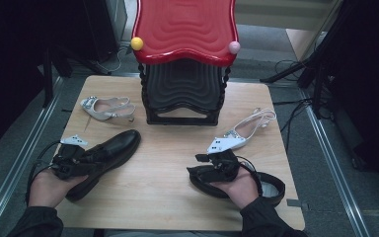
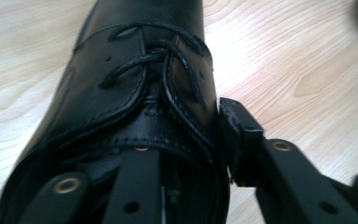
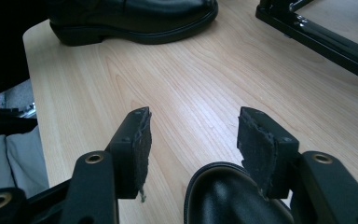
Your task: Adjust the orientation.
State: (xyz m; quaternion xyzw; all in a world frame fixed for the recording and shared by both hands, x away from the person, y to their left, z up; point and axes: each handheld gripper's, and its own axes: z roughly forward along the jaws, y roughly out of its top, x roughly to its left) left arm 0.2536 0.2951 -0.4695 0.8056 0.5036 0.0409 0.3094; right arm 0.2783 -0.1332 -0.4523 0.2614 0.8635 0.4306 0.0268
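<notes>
The laced black shoe [image 1: 107, 153] lies on the worktop [image 1: 163, 173], down and left of the red-topped black rack [image 1: 183, 64], toe toward it. The left tool [image 1: 79, 160] is clenched on its collar, one jaw inside the opening, the other outside against the leather. A 2nd black shoe [image 1: 269, 187] lies down and right of the rack under the right hand [image 1: 237, 190]; the right tool [image 1: 205, 165] hangs released, jaws apart above its toe. 2 pale slingback heels [image 1: 107, 108] [image 1: 244, 131] flank the rack's base. Grey floor and metal rails surround the worktop.
</notes>
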